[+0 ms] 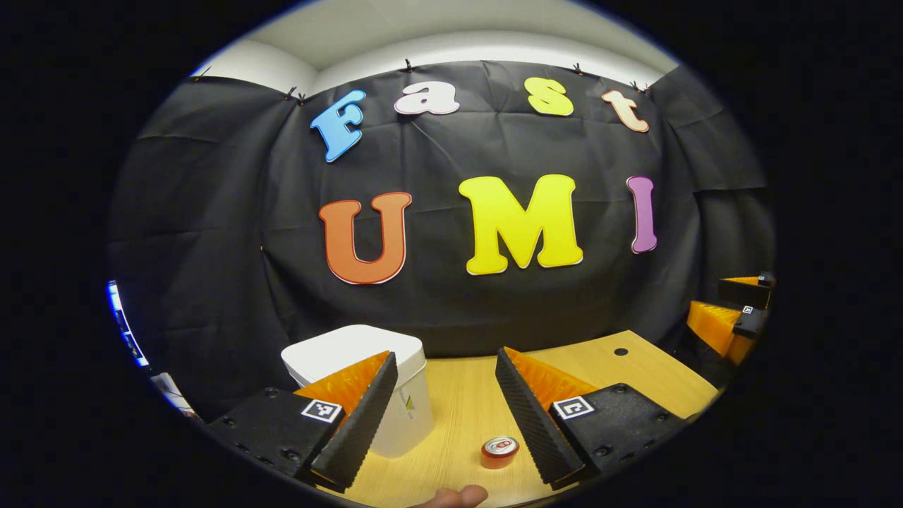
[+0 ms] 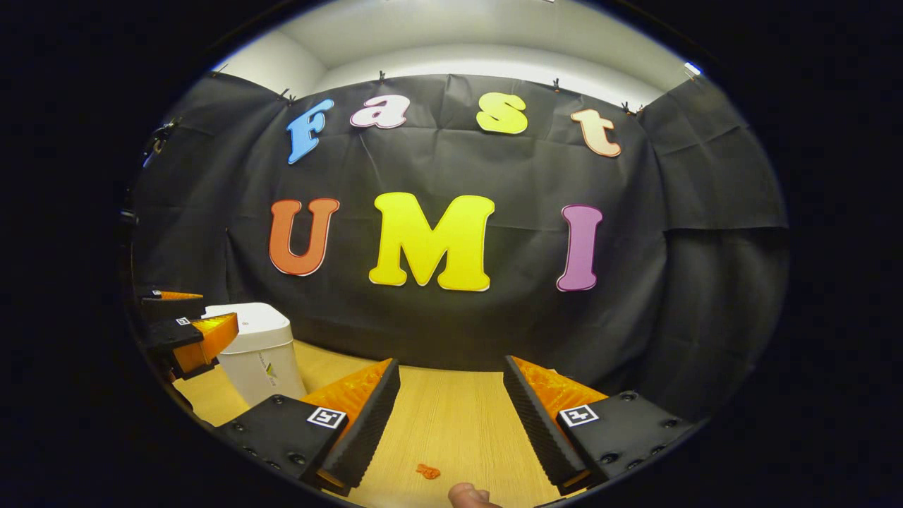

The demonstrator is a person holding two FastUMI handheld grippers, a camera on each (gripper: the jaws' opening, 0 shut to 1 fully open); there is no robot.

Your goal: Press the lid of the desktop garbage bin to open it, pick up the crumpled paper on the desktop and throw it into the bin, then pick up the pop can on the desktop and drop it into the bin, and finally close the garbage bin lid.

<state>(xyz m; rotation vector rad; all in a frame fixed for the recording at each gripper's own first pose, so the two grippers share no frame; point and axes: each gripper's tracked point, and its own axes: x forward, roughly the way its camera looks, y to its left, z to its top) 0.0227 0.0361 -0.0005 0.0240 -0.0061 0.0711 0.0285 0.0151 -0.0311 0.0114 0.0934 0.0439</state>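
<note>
Pressing the lid: judged to be the step in hand, since the bin stands closed and nothing is held.

Left gripper view
- Left claw [image 1: 446,406]: fingers spread wide apart, nothing between them, raised above the desk [image 1: 656,374].
- Garbage bin [image 1: 405,416]: white, upright, ahead and to the left of the claw, partly hidden behind the left finger; its lid [image 1: 346,349] lies flat and closed.
- Pop can [image 1: 500,452]: upright on the desk, low in the gap between the fingers, just beside the right finger, apart from the bin.
- Right claw [image 1: 734,310]: far off to the right, beyond the desk edge.
- Advice: shift the claw left until it is over the lid, then push down with one finger on the lid, not the bin wall.

Right gripper view
- Right claw [image 2: 451,413]: fingers apart and empty, raised over bare desk [image 2: 451,395].
- Garbage bin [image 2: 264,367]: well to the left of this claw, lid [image 2: 250,319] closed.
- Left claw [image 2: 180,321]: near the bin's left side, at about lid height.
- Small orange scrap [image 2: 427,471]: on the desk low between the fingers; too small to say whether it is the crumpled paper.
- Advice: hold this claw off while the lid is pressed; a sideways push could tip or slide the light bin.
</note>
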